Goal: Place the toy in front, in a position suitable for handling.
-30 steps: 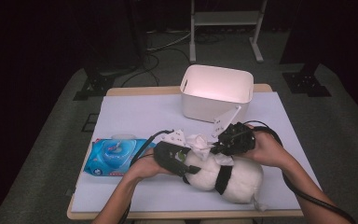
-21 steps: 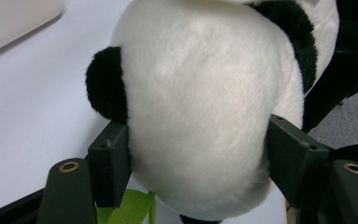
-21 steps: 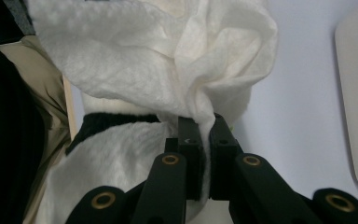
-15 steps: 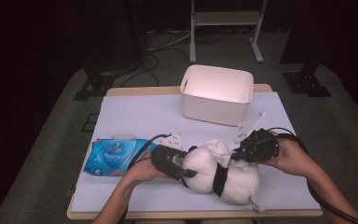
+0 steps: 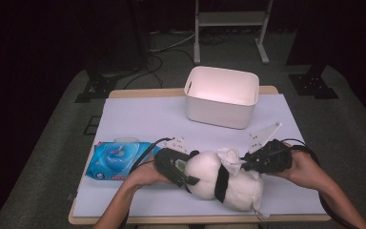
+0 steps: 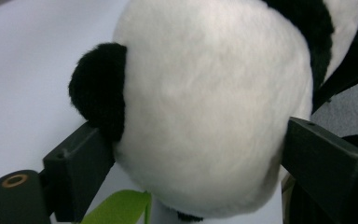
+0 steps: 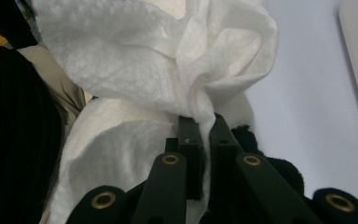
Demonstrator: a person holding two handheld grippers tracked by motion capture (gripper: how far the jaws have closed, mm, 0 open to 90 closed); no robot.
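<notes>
A black-and-white plush panda [image 5: 228, 183] lies on the table near the front edge. My left gripper [image 5: 194, 178] has the panda's head [image 6: 200, 116] between its jaws. Those jaws have just been opening wider, and both pads still touch the fur, one at the black ear [image 6: 100, 88]. My right gripper [image 5: 244, 164] is shut on a crumpled white wipe [image 7: 158, 56], pinched at its fingertips [image 7: 204, 123]. It holds the wipe [image 5: 229, 156] against the top of the panda's body.
A blue pack of wet wipes [image 5: 116, 160] lies at the left of the white table cover [image 5: 143, 119]. A white bin [image 5: 221, 102] stands at the back centre. A green scrap [image 6: 116, 210] shows under the panda's head.
My right gripper has carried the wipe rightward and a little nearer the front edge, off the panda's head toward its body. The left hand has stayed put at the head.
</notes>
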